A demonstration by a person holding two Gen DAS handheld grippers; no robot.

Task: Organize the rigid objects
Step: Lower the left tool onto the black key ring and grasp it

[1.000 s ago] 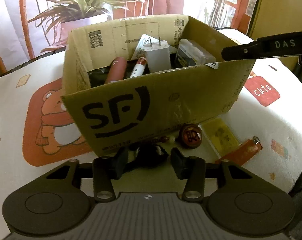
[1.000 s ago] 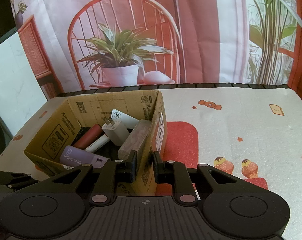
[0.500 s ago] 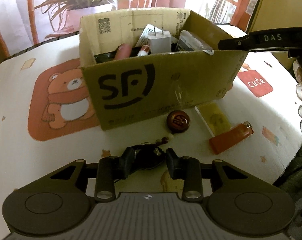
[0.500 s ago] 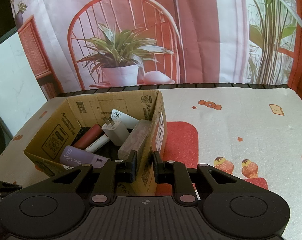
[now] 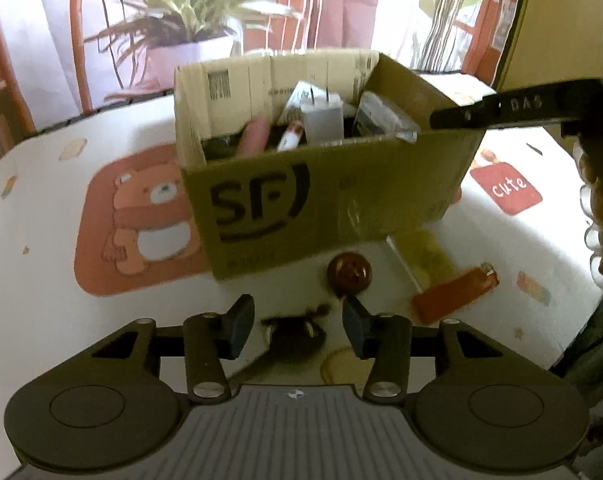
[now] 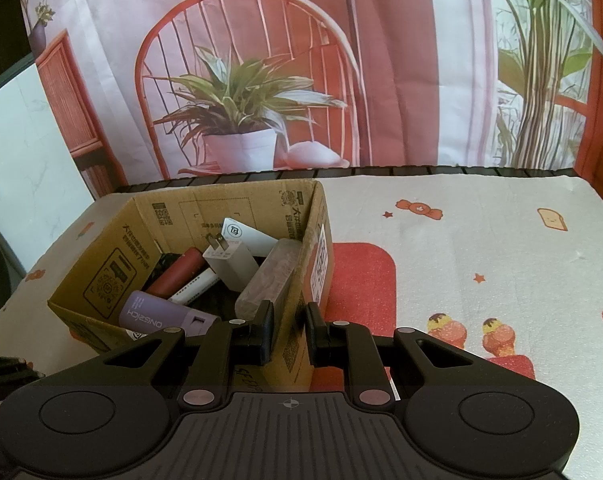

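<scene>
My right gripper (image 6: 288, 330) is clamped on the near wall of the box (image 6: 109, 264), low in the middle of its frame. I pinch the cardboard there so the box stays put while the other hand works.

My left gripper (image 5: 297, 326) sits at bottom centre of its frame. Its jaws have just been opening, and the pads now stand apart. A small dark beaded thing (image 5: 297, 330) lies on the cloth (image 5: 41, 216) between them, and neither pad presses on it. It's too blurred to say just what it is.

Still outside the box, lower right of the left frame: a round brown disc (image 5: 349, 272), a yellowish flat case (image 5: 421, 258) and an orange lighter (image 5: 455, 292), all close to the front wall. In the box are a charger (image 6: 231, 260), a red tube (image 6: 177, 274), a lilac tube (image 6: 161, 314) and a grey block (image 6: 267, 280). I'd judge several pieces are still to go in.
</scene>
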